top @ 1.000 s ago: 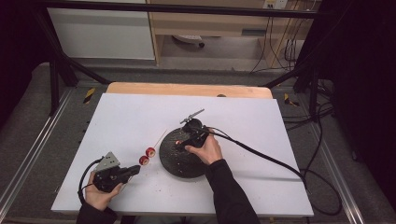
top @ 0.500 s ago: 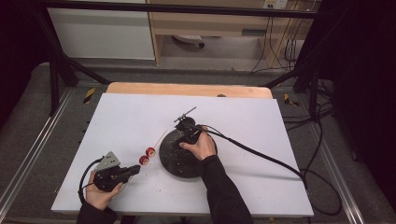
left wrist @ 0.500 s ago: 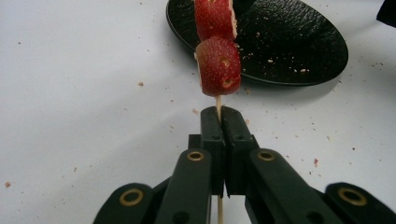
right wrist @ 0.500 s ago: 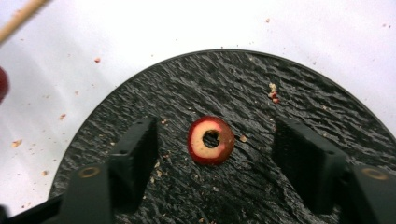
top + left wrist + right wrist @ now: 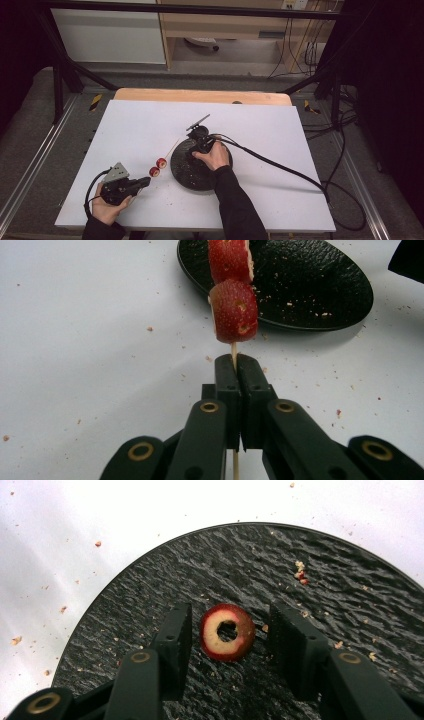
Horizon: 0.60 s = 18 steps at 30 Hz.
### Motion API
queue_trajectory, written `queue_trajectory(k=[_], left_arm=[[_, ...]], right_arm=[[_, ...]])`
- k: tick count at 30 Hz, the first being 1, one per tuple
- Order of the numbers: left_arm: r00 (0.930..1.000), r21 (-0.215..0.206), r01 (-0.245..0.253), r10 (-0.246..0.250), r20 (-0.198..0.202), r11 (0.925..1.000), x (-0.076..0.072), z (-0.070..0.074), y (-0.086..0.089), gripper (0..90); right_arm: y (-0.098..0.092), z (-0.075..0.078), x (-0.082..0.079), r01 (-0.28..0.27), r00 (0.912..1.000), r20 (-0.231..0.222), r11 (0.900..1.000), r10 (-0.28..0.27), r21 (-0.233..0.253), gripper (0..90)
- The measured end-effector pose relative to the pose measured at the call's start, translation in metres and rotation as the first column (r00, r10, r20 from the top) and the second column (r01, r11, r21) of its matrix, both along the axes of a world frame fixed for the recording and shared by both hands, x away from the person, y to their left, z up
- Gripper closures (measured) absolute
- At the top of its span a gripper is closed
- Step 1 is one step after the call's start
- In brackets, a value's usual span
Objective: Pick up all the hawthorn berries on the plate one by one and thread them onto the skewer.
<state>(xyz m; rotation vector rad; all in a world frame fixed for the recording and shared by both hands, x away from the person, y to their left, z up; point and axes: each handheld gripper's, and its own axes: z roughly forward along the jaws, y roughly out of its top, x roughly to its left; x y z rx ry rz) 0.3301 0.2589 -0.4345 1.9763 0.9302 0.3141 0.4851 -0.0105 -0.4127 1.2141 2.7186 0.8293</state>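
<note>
My left gripper (image 5: 235,362) is shut on a thin wooden skewer (image 5: 233,347) that carries two strawberry pieces (image 5: 233,310), held just above the white table. In the high view the left gripper (image 5: 144,181) sits at the front left, and the strawberries (image 5: 158,167) hang between it and a black plate (image 5: 210,175). My right gripper (image 5: 229,616) is open low over that plate (image 5: 325,590). A red-skinned fruit ring with a hole in its middle (image 5: 227,631) lies flat between its jaws. From above, the right gripper (image 5: 197,145) is over the plate's left part.
Crumbs are scattered on the white table top (image 5: 280,135) and on the plate. The right gripper's black cable (image 5: 280,167) trails across the table to the right edge. A wooden strip (image 5: 200,95) runs along the far edge.
The right hand and its gripper have shifted left across the plate. The left gripper with the skewer has stayed where it was.
</note>
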Motion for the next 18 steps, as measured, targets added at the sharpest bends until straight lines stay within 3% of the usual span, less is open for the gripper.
queue_trajectory(k=[18], left_arm=[[1.0000, 0.001, 0.001, -0.001, 0.002, 1.0000, 0.0002, 0.0002, 0.0000, 88.3]], right_arm=[[0.0010, -0.0059, 0.0024, -0.008, 0.9996, -0.027, 1.000, 0.008, -0.010, 61.5]])
